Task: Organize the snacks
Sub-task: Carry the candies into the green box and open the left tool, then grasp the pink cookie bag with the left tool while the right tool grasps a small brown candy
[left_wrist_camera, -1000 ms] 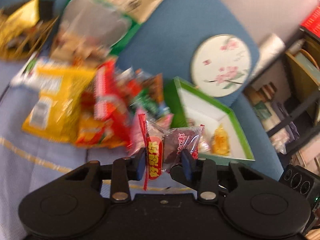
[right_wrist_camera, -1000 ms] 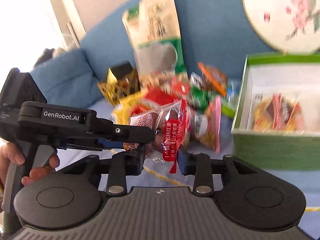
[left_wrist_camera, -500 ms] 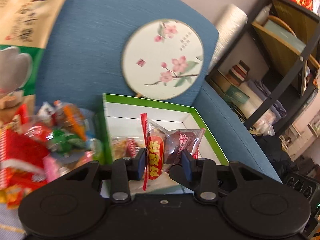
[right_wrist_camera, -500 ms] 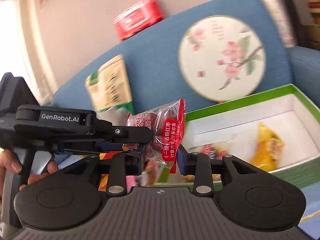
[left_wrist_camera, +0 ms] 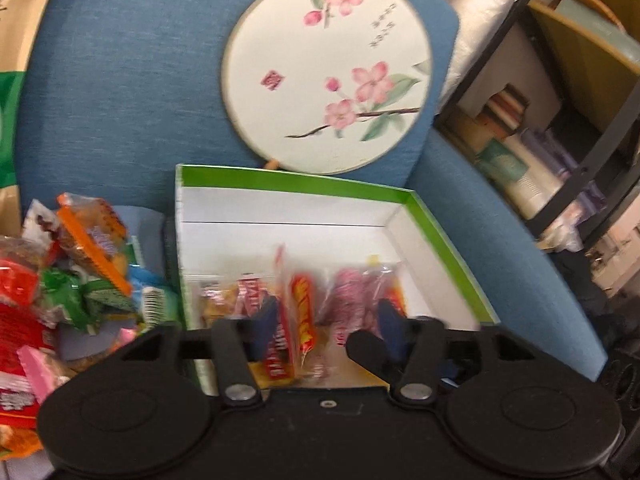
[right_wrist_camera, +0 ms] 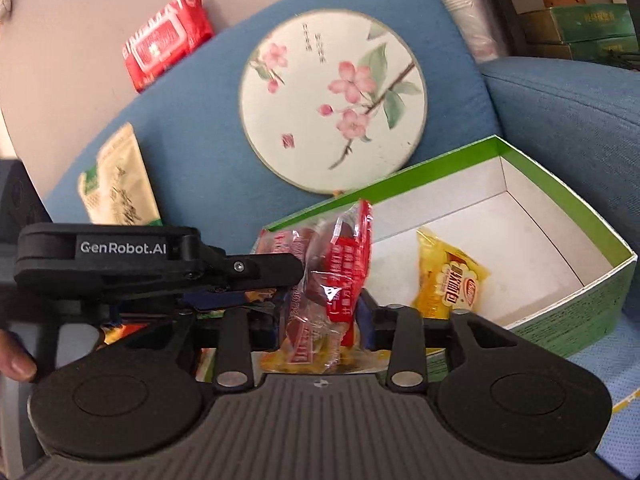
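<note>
Two tongs (left_wrist_camera: 326, 326) (right_wrist_camera: 324, 316), jaws just spread and gripping nothing, each over one wrapped snack (left_wrist_camera: 304, 316) (right_wrist_camera: 340, 264) above one green box (right_wrist_camera: 580, 216).

I'm working over a blue sofa (left_wrist_camera: 120, 92) whose seat carries the open green box (left_wrist_camera: 440, 236), a heap of snack packets (left_wrist_camera: 76, 280) beside it, and what looks like a pale cloth (right_wrist_camera: 608, 356) beneath them.

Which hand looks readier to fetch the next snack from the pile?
Left. The left gripper, jaws just opened wide around its loose packet, sits beside the snack pile. The right gripper, jaws also just opening, has a red packet between them.
</note>
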`<move>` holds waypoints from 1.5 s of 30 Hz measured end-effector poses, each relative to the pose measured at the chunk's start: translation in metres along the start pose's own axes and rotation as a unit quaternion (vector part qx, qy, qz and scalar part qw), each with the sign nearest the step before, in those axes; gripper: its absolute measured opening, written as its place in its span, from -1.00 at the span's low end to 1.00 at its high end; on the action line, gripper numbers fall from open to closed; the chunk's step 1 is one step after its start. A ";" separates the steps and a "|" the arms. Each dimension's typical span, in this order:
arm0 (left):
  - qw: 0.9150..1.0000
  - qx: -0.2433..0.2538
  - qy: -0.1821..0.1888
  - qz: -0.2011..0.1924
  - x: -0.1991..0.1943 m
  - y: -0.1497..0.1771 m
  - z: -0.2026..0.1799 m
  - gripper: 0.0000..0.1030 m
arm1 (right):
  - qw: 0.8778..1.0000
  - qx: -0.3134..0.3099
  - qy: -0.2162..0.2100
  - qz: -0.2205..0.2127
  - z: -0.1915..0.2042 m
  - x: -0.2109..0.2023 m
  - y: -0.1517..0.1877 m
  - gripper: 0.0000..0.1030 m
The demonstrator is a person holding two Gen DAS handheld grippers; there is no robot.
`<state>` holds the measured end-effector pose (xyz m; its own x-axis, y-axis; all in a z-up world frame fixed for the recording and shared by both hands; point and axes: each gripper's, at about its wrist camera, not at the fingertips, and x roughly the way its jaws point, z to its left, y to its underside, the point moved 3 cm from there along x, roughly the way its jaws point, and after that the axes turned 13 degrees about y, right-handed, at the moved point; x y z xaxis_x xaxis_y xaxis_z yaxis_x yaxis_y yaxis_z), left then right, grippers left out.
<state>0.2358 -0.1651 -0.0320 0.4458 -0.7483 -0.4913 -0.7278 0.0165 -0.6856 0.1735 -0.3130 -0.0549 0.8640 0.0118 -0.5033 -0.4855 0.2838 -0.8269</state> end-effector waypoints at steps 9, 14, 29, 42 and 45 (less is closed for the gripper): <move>0.995 0.038 -0.070 -0.063 -0.088 0.019 -0.006 1.00 | 0.995 -0.049 0.008 -0.086 0.013 -0.050 -0.003 1.00; 0.994 0.011 -0.084 -0.068 -0.130 0.060 0.006 1.00 | 0.992 -0.084 -0.040 -0.081 0.038 -0.065 0.008 1.00; 0.989 -0.019 -0.131 -0.071 -0.172 0.125 0.053 1.00 | 0.965 -0.235 -0.089 0.076 0.096 -0.067 0.090 0.97; 0.992 0.089 -0.070 -0.059 -0.130 0.050 0.039 1.00 | 0.956 -0.268 -0.074 0.092 0.102 -0.061 0.097 -0.35; 0.993 0.099 -0.053 -0.047 -0.105 0.026 0.045 0.99 | 0.960 -0.257 -0.066 0.091 0.098 -0.058 0.093 -0.34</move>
<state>0.1938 -0.0562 -0.0226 0.5672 -0.6792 -0.4657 -0.5677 0.0872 -0.8186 0.0909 -0.1934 -0.0779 0.7510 0.1481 -0.6435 -0.6029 -0.2438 -0.7597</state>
